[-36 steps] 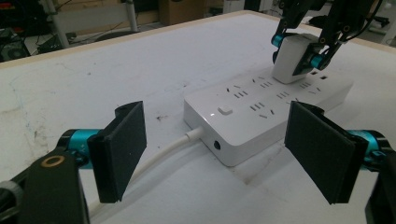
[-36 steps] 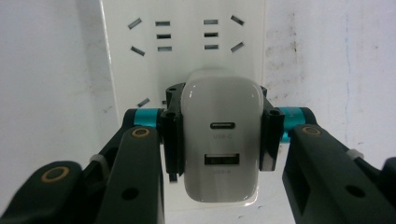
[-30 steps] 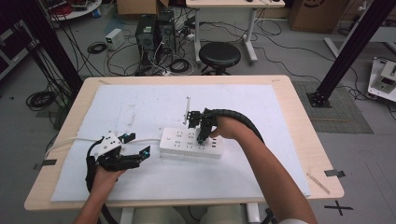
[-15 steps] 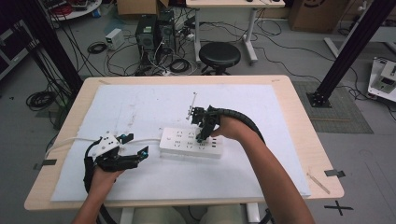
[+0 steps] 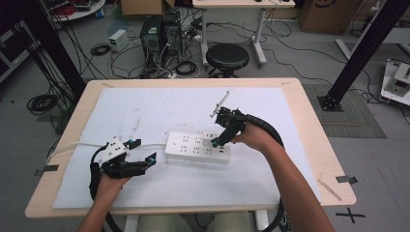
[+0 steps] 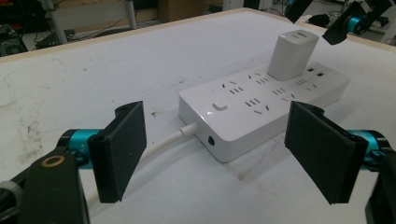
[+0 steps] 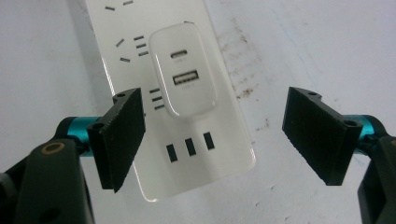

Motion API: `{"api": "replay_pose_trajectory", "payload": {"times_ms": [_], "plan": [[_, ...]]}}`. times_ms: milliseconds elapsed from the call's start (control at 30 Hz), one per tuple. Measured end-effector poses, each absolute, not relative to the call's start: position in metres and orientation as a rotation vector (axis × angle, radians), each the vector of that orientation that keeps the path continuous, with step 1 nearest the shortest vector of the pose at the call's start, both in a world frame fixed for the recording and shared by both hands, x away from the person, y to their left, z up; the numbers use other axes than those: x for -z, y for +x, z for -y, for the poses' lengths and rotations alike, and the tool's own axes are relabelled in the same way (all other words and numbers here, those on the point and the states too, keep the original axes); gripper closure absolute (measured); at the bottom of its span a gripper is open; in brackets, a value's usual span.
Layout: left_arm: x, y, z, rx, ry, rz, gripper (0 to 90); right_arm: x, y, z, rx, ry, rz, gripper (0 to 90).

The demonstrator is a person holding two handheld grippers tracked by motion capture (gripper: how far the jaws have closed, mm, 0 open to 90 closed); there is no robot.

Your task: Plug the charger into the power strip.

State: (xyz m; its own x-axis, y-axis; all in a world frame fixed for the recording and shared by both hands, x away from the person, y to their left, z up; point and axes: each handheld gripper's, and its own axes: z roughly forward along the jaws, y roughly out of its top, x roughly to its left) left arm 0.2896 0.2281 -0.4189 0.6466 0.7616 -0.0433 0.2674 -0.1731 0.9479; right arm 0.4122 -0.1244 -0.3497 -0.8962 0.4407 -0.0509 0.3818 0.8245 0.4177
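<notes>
A white power strip (image 5: 197,148) lies on the white mat near mid-table, its cord running off to the left. A white USB charger (image 5: 209,136) is plugged into its far right part, standing upright (image 6: 292,55) (image 7: 185,70). My right gripper (image 5: 218,140) hovers just above the strip's right end; its jaws have just been opening and stand wide, with the charger below and nothing pressed between them (image 7: 212,140). My left gripper (image 5: 144,153) rests on the mat left of the strip, open, aimed at the strip's cord end (image 6: 215,154).
The white mat (image 5: 145,111) covers most of the wooden table (image 5: 309,125). Tape strips lie at the table's right front edge (image 5: 346,179). A black stool (image 5: 227,57), computer towers and cables are on the floor beyond the far edge.
My right gripper has let go of the charger, opened wide and drawn back to the right and slightly up. The left gripper has stayed put.
</notes>
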Motion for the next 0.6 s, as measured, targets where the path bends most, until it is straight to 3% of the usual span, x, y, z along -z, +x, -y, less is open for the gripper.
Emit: {"api": "replay_pose_trajectory", "payload": {"times_ms": [600], "plan": [[0.417, 0.289, -0.227, -0.545, 1.730, -0.832, 20.8, 0.360, 0.353, 0.214, -0.792, 0.936, -2.627, 21.7]]}}
